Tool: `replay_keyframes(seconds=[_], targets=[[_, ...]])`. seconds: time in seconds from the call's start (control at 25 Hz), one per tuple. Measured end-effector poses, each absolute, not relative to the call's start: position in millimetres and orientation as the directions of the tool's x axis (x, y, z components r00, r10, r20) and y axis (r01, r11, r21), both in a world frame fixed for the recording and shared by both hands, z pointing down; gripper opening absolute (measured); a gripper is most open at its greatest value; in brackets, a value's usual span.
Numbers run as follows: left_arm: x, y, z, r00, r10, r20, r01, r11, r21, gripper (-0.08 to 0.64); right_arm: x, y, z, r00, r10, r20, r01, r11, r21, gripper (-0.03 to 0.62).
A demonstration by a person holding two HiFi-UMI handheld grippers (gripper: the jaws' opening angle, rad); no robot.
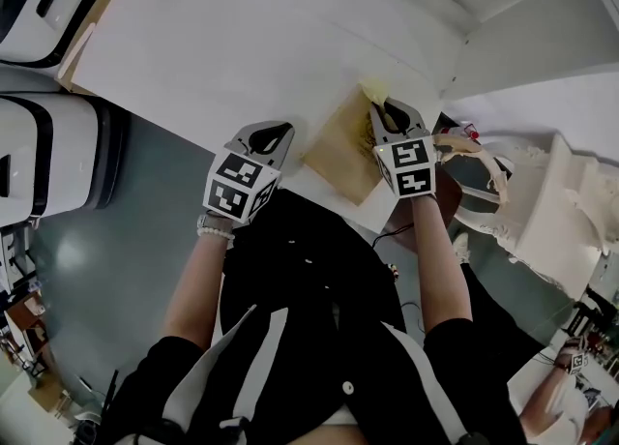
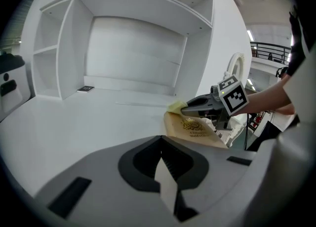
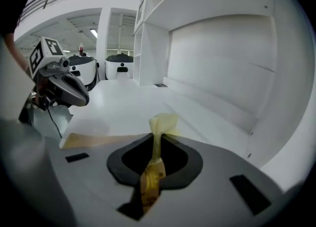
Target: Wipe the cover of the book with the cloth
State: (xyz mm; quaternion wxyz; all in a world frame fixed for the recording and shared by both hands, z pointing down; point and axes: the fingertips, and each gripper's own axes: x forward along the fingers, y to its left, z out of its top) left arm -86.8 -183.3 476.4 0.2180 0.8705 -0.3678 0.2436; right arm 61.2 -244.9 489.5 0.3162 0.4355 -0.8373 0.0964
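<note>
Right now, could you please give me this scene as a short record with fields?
Table: white, with the book near its front edge
Book: tan cover with gold print, lying flat
Cloth: yellow, at the book's far end
Right gripper: jaws shut on the cloth, above the book
Left gripper: jaws together, nothing between them, left of the book and apart from it
Cloth touching cover: cannot tell
</note>
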Motion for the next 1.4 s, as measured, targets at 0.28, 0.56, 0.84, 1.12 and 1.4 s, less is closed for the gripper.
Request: replay_keyframes(seconds=[0.28,0.56,0.84,1.12,1.4], targets=[[-93.7,-182.1,472.3,0.607,-0.552,0.572,-0.758,-0.619,0.206,0.000,11.1,-204.3,494.5,-0.534,-0.582,0.613,-0.699,0.712,0.067,0.038],[-93.5,-181.9,468.2,0.618,-0.551,0.561,-0.749,-0.628,0.209,-0.002,-29.7,-142.7,495.0,-0.671,-0.419,0.612,-0.494,0.868,0.053,0.038],[-85.7,-181.1,464.8,0.639,-0.542,0.546,-0.735,-0.641,0.224,0.000,-34.3,-79.5,499.3,-0.721,-0.215,0.659,-0.308,0.951,-0.027,0.038],[-73.4,-179.0,457.2,0.665,-0.530,0.525,-0.710,-0.667,0.227,0.000,-11.9,-48.0,495.7,-0.697,-0.135,0.705,-0.298,0.948,-0.114,0.038],[-62.5,-177.3,445.1,0.687,-0.521,0.506,-0.686,-0.696,0.215,0.000,20.1,-37.7,476.5,-0.694,-0.182,0.697,-0.399,0.903,-0.162,0.038]])
